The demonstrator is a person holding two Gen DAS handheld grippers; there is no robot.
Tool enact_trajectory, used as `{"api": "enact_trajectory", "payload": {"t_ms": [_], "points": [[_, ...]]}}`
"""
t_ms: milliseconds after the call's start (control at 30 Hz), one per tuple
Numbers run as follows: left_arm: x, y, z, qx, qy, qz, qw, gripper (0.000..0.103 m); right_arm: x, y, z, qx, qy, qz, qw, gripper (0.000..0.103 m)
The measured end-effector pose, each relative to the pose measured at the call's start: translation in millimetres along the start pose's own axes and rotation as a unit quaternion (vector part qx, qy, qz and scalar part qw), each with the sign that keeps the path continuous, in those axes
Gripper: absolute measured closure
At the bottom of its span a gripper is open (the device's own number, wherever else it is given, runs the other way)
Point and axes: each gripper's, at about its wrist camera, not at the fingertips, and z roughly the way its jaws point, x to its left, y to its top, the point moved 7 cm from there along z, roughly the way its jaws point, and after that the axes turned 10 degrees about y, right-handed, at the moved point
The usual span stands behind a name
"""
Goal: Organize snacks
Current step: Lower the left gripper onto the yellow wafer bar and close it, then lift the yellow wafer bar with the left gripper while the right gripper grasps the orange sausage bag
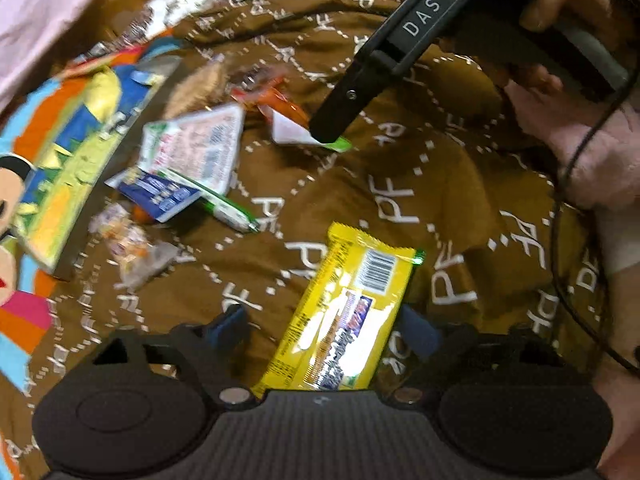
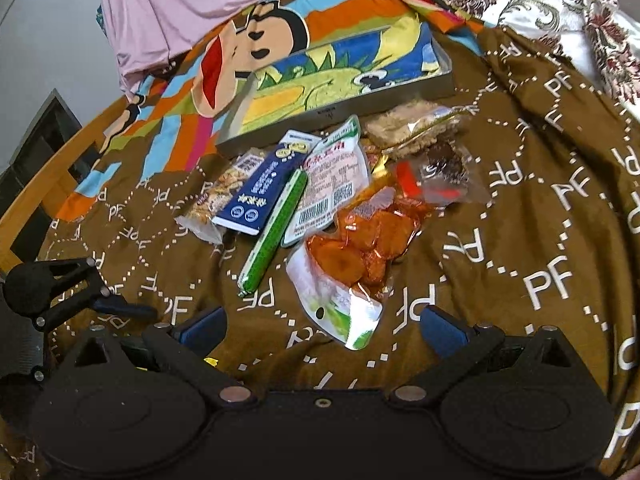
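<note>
A yellow snack bar [image 1: 344, 308] lies on the brown blanket [image 1: 440, 208] between the blue pads of my left gripper [image 1: 325, 326]. The jaws stand wider than the bar, and the left pad [image 1: 232, 320] is clear of it. My right gripper [image 2: 324, 328] is open over the white-and-green end of an orange snack pouch [image 2: 360, 248]. In the left wrist view one black finger of the right gripper [image 1: 332, 128] reaches down to that pouch [image 1: 280, 104]. A metal tray [image 2: 360, 108] sits behind the snack pile.
Loose snacks lie in front of the tray: a green sausage stick [image 2: 276, 232], a blue box [image 2: 260, 192], a white packet [image 2: 332, 184], a cracker pack [image 2: 412, 128] and a dark clear pack [image 2: 444, 172]. A person's hand [image 1: 580, 152] holds the right tool. A wooden bed rail [image 2: 48, 176] runs along the left.
</note>
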Motion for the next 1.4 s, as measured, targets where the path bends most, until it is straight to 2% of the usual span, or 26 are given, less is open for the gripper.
{"api": "enact_trajectory", "payload": {"t_ms": [100,200,300,367,500,567,700,833,900,1000,1067,1100,1133,1200,1267,1400], "points": [[2.6,-4.4,3.9,0.007,-0.019,-0.021,0.9996,0.039,1.8,-0.5,6.3,0.009,0.000,-0.008,1.000,0.000],[6.1,-7.9,4.8,0.009,-0.017,-0.056,0.9982,0.039,3.8,-1.1,11.7,0.019,0.003,-0.017,1.000,0.000],[15.6,-8.2,3.7,0.011,-0.011,-0.132,0.9912,0.040,5.2,-0.8,15.5,0.025,0.009,-0.019,0.999,0.000],[24.4,-8.2,2.7,0.007,-0.004,-0.198,0.9801,0.040,4.8,0.4,15.9,0.024,0.011,-0.017,0.999,0.000],[41.2,-7.9,4.8,0.003,0.018,-0.323,0.9462,0.040,-2.0,7.7,15.8,0.013,0.022,0.006,1.000,0.000],[46.4,-7.7,7.9,0.000,0.033,-0.366,0.9300,0.040,-6.7,12.7,16.2,0.004,0.022,0.016,1.000,0.000],[51.4,-4.1,12.5,0.004,0.063,-0.408,0.9107,0.040,-14.4,23.7,20.1,-0.011,0.028,0.033,0.999,0.001],[53.2,-5.9,15.7,0.017,0.072,-0.446,0.8920,0.041,-25.7,33.3,24.9,-0.025,0.045,0.075,0.996,0.001],[54.8,-6.9,16.2,0.019,0.074,-0.468,0.8803,0.041,-36.4,36.7,28.8,-0.031,0.063,0.118,0.991,0.001],[58.4,-8.4,17.4,0.023,0.074,-0.501,0.8620,0.041,-56.8,42.1,34.5,-0.049,0.087,0.195,0.976,0.001],[60.1,-9.1,17.9,0.022,0.074,-0.523,0.8488,0.041,-64.8,45.2,36.5,-0.062,0.095,0.227,0.967,0.001],[61.0,-9.5,17.6,0.020,0.073,-0.534,0.8418,0.041,-65.0,45.7,36.5,-0.064,0.094,0.228,0.967,0.001],[61.4,-9.4,17.9,0.019,0.073,-0.542,0.8370,0.041,-64.1,45.3,36.3,-0.063,0.090,0.222,0.969,0.003],[61.4,-7.5,18.6,0.020,0.076,-0.548,0.8328,0.041,-60.7,42.6,36.3,-0.056,0.074,0.203,0.975,0.010],[61.4,-5.0,18.5,0.021,0.081,-0.549,0.8317,0.042,-59.3,39.6,36.7,-0.052,0.056,0.190,0.979,0.019],[60.1,1.7,15.4,0.021,0.089,-0.549,0.8310,0.042,-57.2,32.4,37.2,-0.050,0.037,0.178,0.982,0.029]]}}
